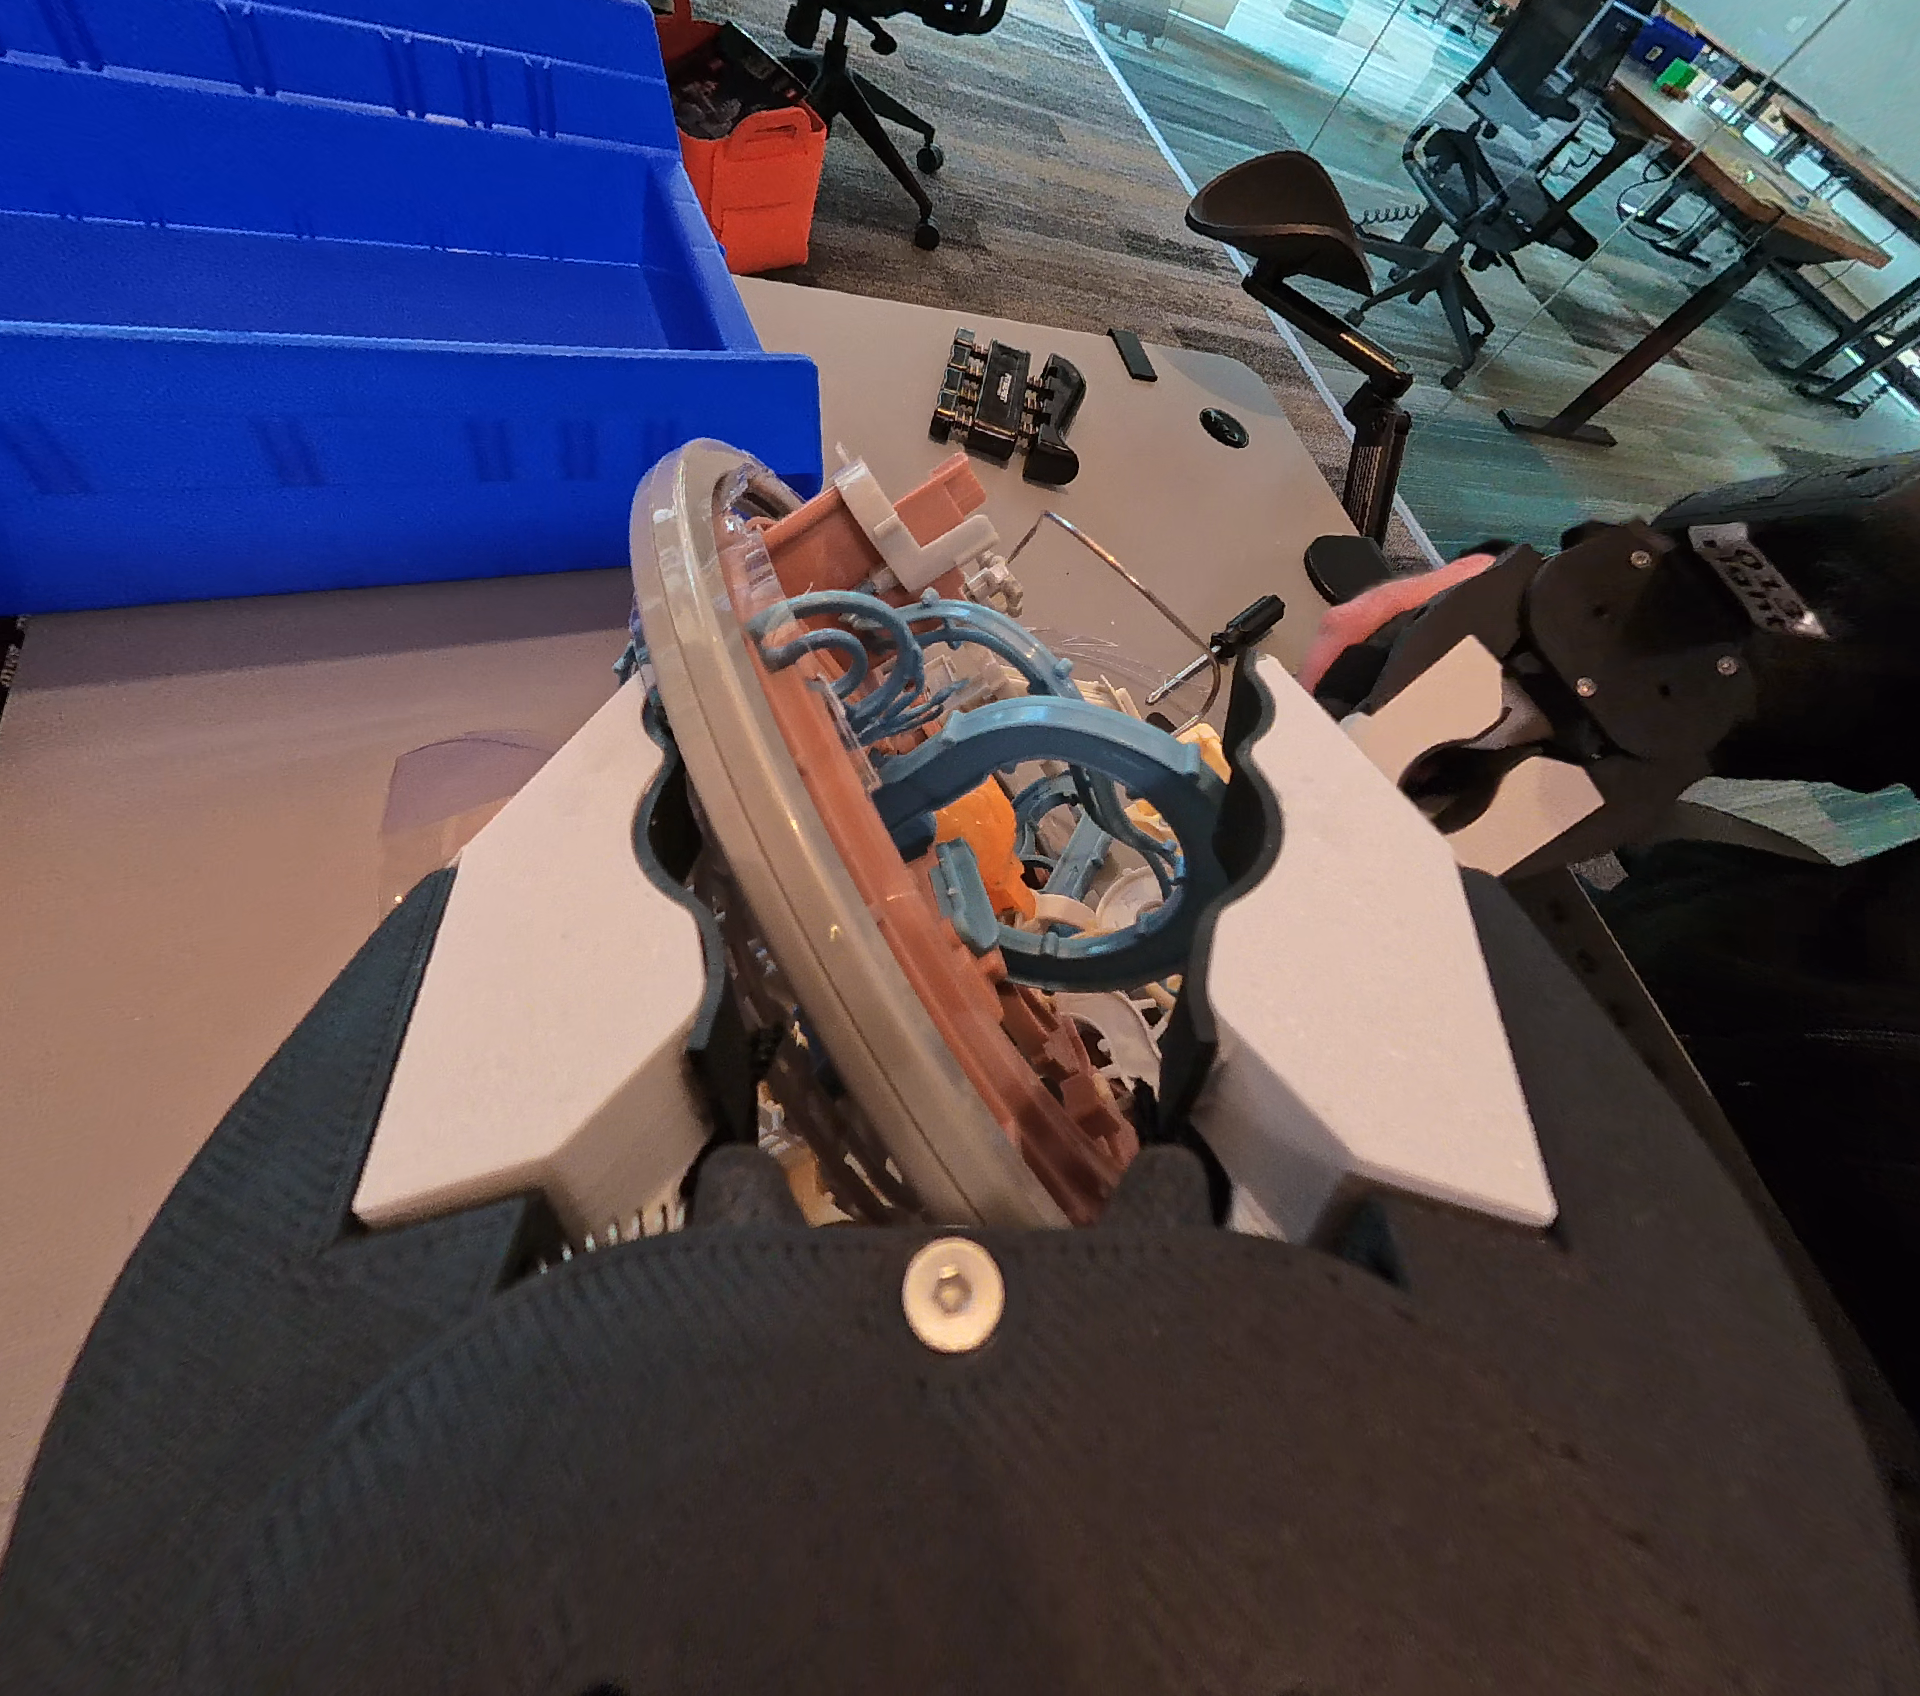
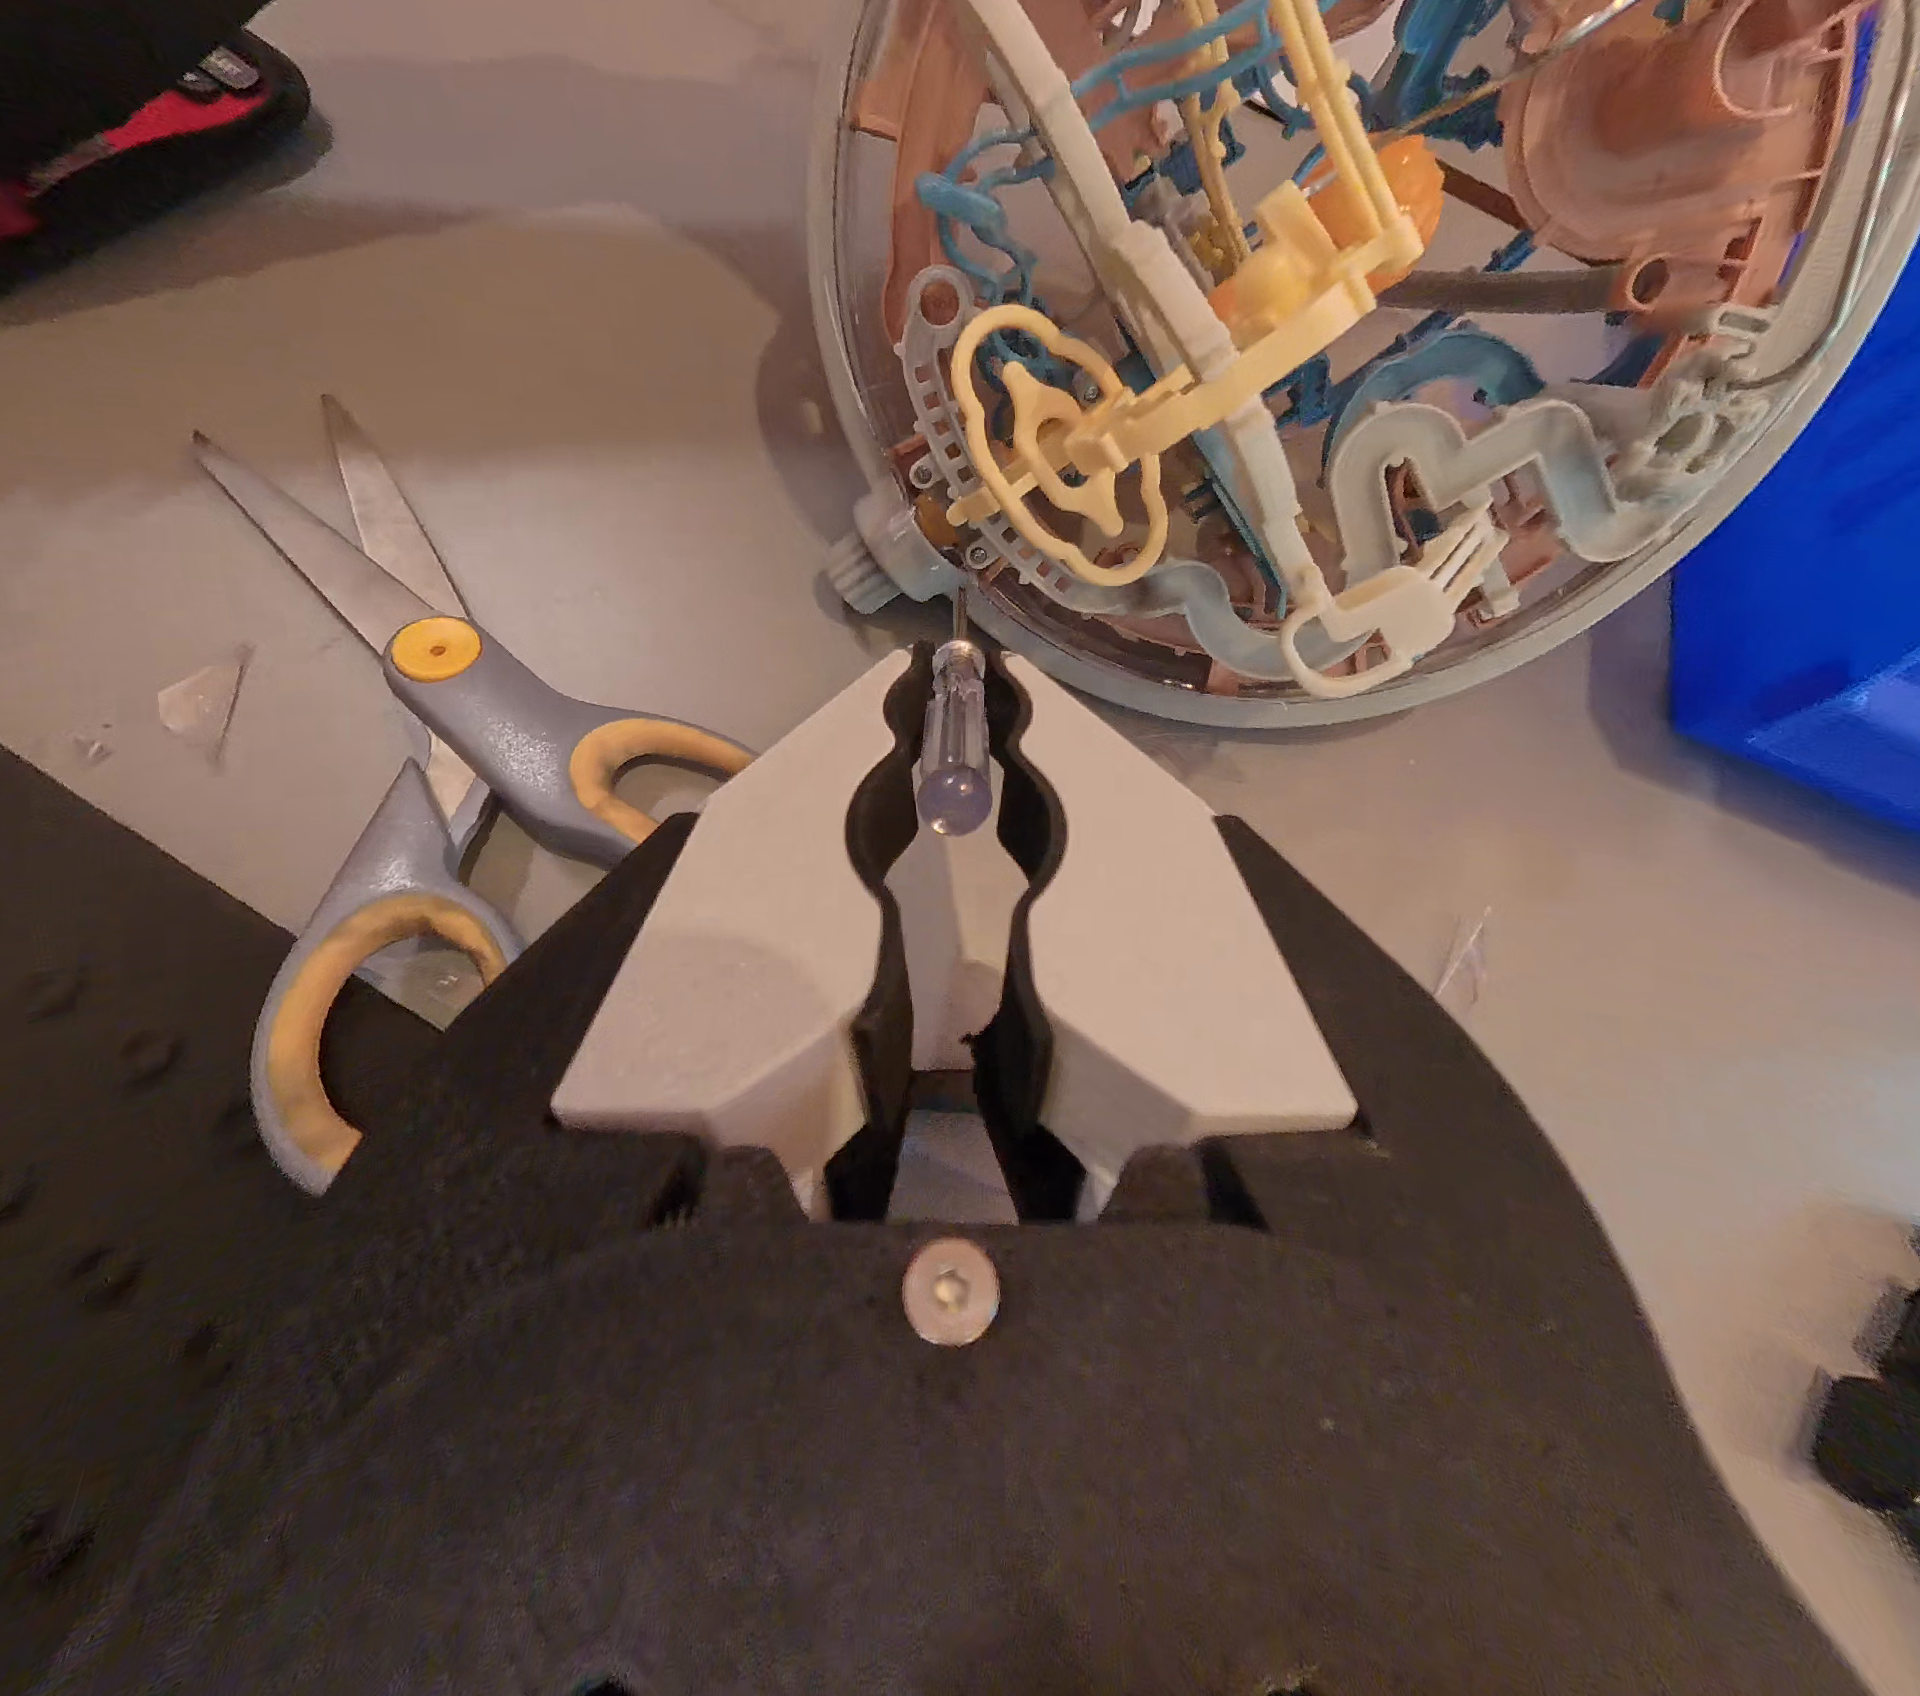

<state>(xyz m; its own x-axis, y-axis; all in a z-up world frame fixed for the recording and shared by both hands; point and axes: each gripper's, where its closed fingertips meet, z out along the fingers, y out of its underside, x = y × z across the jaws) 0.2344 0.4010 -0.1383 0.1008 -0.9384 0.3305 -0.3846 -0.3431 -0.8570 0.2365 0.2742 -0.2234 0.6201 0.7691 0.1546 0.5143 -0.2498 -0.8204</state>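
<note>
Between the pads of the left gripper (image 1: 951,773): maze ball (image 1: 831,815), clear shell with grey rim, tan, blue and cream tracks inside, clamped across its width, tilted. Behind and left of that gripper, touching nothing held: blue bin (image 1: 343,275) on the grey table (image 1: 208,763). Ahead, past the ball: black multi-part tool (image 1: 1003,405), lying flat. Left of the right gripper (image 2: 956,690), partly under its body: grey-and-yellow scissors (image 2: 457,711), blades apart. Pinched at the tips of the right gripper, jaws narrow: small clear-handled screwdriver (image 2: 951,747), shaft pointing forward, tip at the ball's rim beside a grey knob (image 2: 868,571). Contact with a screw not discernible.
</note>
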